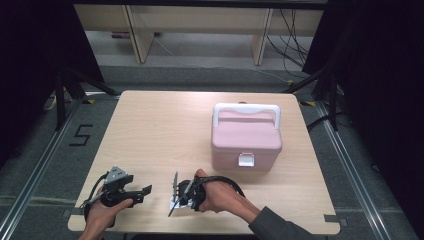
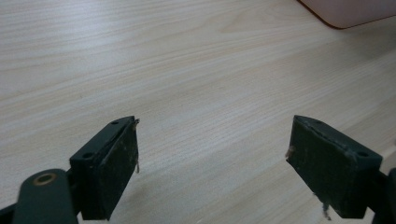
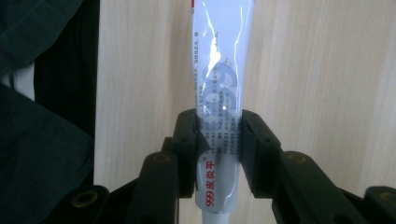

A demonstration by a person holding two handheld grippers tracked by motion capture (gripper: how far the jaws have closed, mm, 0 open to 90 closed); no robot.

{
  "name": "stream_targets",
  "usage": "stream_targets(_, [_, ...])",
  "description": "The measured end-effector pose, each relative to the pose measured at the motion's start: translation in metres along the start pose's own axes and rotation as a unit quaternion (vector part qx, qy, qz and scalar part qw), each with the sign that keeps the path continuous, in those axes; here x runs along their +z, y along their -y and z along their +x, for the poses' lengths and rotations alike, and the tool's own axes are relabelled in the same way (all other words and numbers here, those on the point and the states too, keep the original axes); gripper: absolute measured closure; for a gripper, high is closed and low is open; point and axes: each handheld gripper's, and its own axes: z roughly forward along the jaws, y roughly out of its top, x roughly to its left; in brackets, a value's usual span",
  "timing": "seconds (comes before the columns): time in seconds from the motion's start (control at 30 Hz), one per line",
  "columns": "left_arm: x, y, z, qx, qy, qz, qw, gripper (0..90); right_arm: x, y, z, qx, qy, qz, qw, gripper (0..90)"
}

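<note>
Right gripper view | your right gripper (image 3: 218, 140) is clamped across the ointment tube (image 3: 219, 88) – its long axis runs straight out from the jaws | left gripper (image 2: 212, 163) spread, holding nothing – pink box (image 1: 246, 137) lies far-right of the tube

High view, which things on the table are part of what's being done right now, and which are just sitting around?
In use:
- tube, clamped in the right gripper
- right gripper

Idle:
- pink box, closed, apart from both grippers
- left gripper, open over bare table
</note>
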Motion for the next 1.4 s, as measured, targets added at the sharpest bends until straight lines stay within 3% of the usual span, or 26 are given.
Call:
stream_targets(0.2, [0.0, 0.0, 0.0, -0.002, -0.001, 0.0, 1.0, 15.5, -0.016, 0.029, 0.0, 0.009, 0.013, -0.009, 0.9998, 70.1])
stream_targets(0.23, [0.0, 0.0, 0.0, -0.002, -0.001, 0.002, 1.0, 15.5, -0.019, 0.032, 0.001, 0.023, 0.012, -0.005, 0.9997, 70.1])
stream_targets(0.3, [0.001, 0.0, 0.0, -0.004, 0.0, -0.004, 1.0, 15.5, -0.023, 0.044, 0.003, 0.027, 0.015, -0.011, 0.9995, 70.1])
stream_targets(0.33, [0.0, -0.001, -0.001, -0.012, 0.0, -0.006, 0.9999, 15.5, -0.024, 0.049, 0.003, 0.023, 0.019, -0.018, 0.9994, 70.1])
stream_targets(0.37, [-0.001, -0.001, 0.001, -0.003, -0.001, -0.001, 1.0, 15.5, -0.027, 0.056, 0.005, 0.032, 0.017, -0.015, 0.9992, 70.1])
stream_targets(0.4, [0.0, 0.0, 0.0, -0.018, -0.003, -0.012, 0.9997, 15.5, -0.03, 0.062, 0.007, 0.042, 0.019, -0.016, 0.9988, 70.1])
stream_targets(0.43, [0.001, 0.0, 0.001, -0.018, -0.002, -0.011, 0.9998, 15.5, -0.03, 0.068, 0.006, 0.028, 0.021, -0.021, 0.9992, 70.1])
stream_targets(0.5, [0.001, 0.0, 0.0, -0.02, -0.002, -0.017, 0.9997, 15.5, -0.034, 0.09, 0.009, 0.057, 0.022, -0.02, 0.9979, 70.1])
stream_targets(0.53, [0.002, 0.0, 0.0, -0.021, 0.0, -0.021, 0.9996, 15.5, -0.034, 0.09, 0.009, 0.057, 0.022, -0.02, 0.9979, 70.1])
stream_targets(0.57, [-0.001, 0.0, 0.001, -0.006, -0.003, -0.001, 1.0, 15.5, -0.034, 0.095, 0.007, 0.036, 0.025, -0.028, 0.9986, 70.1])
stream_targets(0.6, [-0.001, -0.001, 0.001, -0.006, -0.003, -0.001, 1.0, 15.5, -0.037, 0.104, 0.013, 0.075, 0.022, -0.021, 0.9967, 70.1])
stream_targets(0.67, [0.0, 0.0, 0.001, -0.007, -0.004, -0.001, 1.0, 15.5, -0.04, 0.119, 0.014, 0.088, 0.024, -0.023, 0.9955, 70.1])
stream_targets(0.7, [0.0, 0.0, 0.001, -0.006, -0.002, -0.001, 1.0, 15.5, -0.041, 0.127, 0.013, 0.081, 0.029, -0.025, 0.996, 70.1])
stream_targets(0.73, [0.0, 0.0, 0.001, -0.005, -0.002, 0.0, 1.0, 15.5, -0.044, 0.136, 0.016, 0.104, 0.031, -0.018, 0.994, 70.1])
stream_targets(0.77, [0.001, 0.0, 0.0, -0.01, -0.003, -0.007, 0.9999, 15.5, -0.045, 0.141, 0.015, 0.095, 0.037, -0.017, 0.9947, 70.1])
stream_targets(0.83, [0.002, 0.001, -0.001, -0.019, -0.005, -0.011, 0.9997, 15.5, -0.049, 0.156, 0.016, 0.104, 0.044, -0.02, 0.9934, 70.1])
stream_targets(0.87, [0.002, 0.001, -0.001, -0.018, -0.003, -0.009, 0.9998, 15.5, -0.052, 0.162, 0.018, 0.128, 0.047, -0.011, 0.9906, 70.1])
stream_targets(1.0, [0.004, 0.001, -0.001, -0.016, -0.003, -0.008, 0.9998, 15.5, -0.053, 0.186, 0.018, 0.153, 0.054, -0.015, 0.9866, 70.1])
stream_targets(1.07, [0.003, 0.001, -0.002, -0.016, -0.005, -0.005, 0.9999, 15.5, -0.051, 0.197, 0.017, 0.178, 0.052, -0.009, 0.9826, 70.1])
stream_targets(1.1, [0.004, 0.001, -0.002, -0.017, -0.005, -0.004, 0.9998, 15.5, -0.05, 0.203, 0.015, 0.178, 0.046, -0.01, 0.9829, 70.1])
stream_targets(1.13, [0.005, 0.002, -0.002, -0.017, -0.005, -0.01, 0.9998, 15.5, -0.05, 0.208, 0.016, 0.196, 0.048, -0.006, 0.9795, 70.1])
stream_targets(1.17, [0.005, 0.002, -0.002, -0.017, -0.006, -0.009, 0.9998, 15.5, -0.048, 0.214, 0.012, 0.18, 0.048, -0.012, 0.9825, 70.1])
stream_targets(1.2, [0.004, 0.002, -0.001, -0.016, -0.006, -0.006, 0.9998, 15.5, -0.048, 0.219, 0.01, 0.178, 0.046, -0.01, 0.9828, 70.1])
stream_targets(1.3, [0.004, 0.001, -0.001, -0.016, -0.007, -0.005, 0.9998, 15.5, -0.046, 0.231, 0.007, 0.189, 0.04, -0.004, 0.9811, 70.1])
stream_targets(1.37, [0.004, 0.001, -0.001, -0.016, -0.007, -0.003, 0.9998, 15.5, -0.045, 0.238, 0.005, 0.209, 0.038, 0.003, 0.9771, 70.1])
stream_targets(1.4, [0.004, 0.002, -0.001, -0.016, -0.007, -0.003, 0.9998, 15.5, -0.044, 0.242, 0.001, 0.196, 0.036, -0.003, 0.98, 70.1])
